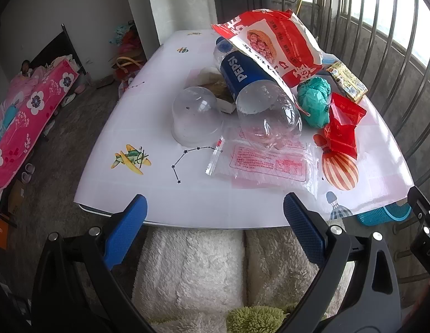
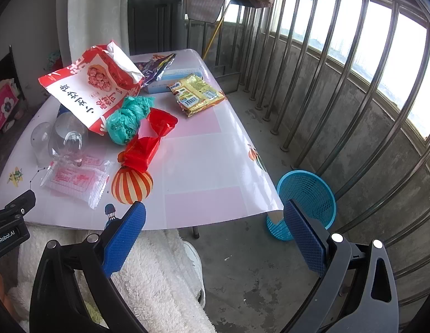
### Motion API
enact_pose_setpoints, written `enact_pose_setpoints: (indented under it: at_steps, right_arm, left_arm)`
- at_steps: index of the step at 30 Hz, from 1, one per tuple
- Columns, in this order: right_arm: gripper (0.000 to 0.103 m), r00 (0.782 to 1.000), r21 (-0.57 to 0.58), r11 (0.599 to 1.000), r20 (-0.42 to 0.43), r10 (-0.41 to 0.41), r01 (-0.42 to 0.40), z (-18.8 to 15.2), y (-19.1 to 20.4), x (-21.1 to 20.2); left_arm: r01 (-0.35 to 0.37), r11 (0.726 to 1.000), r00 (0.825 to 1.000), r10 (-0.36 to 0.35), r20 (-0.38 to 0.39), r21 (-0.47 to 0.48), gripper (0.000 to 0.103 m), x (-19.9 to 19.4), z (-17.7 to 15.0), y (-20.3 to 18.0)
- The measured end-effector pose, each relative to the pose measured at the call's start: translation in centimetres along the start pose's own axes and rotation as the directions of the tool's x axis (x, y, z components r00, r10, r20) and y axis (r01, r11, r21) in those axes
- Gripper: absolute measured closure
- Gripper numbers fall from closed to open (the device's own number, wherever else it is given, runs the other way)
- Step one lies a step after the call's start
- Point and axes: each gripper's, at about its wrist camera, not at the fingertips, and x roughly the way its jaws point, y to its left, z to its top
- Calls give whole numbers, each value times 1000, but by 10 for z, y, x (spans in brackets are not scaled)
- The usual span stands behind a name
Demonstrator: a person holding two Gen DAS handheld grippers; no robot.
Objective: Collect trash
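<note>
Trash lies piled on the white table (image 1: 165,194) (image 2: 204,166): an empty Pepsi bottle (image 1: 251,88) on its side, a clear plastic dome (image 1: 194,116), a big red and white snack bag (image 1: 273,44) (image 2: 98,88), a teal crumpled bag (image 1: 315,100) (image 2: 129,119), a red wrapper (image 1: 342,122) (image 2: 148,141), a clear printed pouch (image 1: 267,163) (image 2: 73,177) and a yellow packet (image 1: 346,80) (image 2: 198,94). My left gripper (image 1: 215,219) is open at the table's near edge, holding nothing. My right gripper (image 2: 215,222) is open beside the table's right corner, also holding nothing.
A blue mesh waste basket (image 2: 306,199) (image 1: 381,213) stands on the concrete floor by the table's right corner. Metal railing bars (image 2: 339,83) close off the right side. A person's fleecy white lap (image 1: 192,272) is under the grippers. A pink bed (image 1: 29,119) lies left.
</note>
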Motion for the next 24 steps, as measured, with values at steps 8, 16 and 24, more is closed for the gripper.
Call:
enact_pose_setpoints:
  at_steps: [8, 16, 24]
  right_arm:
    - [6, 1000, -1, 1000, 0, 0, 0, 2, -2, 0]
    - [6, 1000, -1, 1000, 1, 1, -1, 2, -1, 0]
    - [6, 1000, -1, 1000, 2, 0, 0, 1, -1, 0]
  left_arm:
    - [0, 1000, 1000, 0, 1, 0, 9, 0, 1, 1]
    - [-2, 1000, 1000, 2, 2, 1, 9, 0, 1, 1]
    - [-4, 1000, 1000, 4, 3, 1, 9, 0, 2, 1]
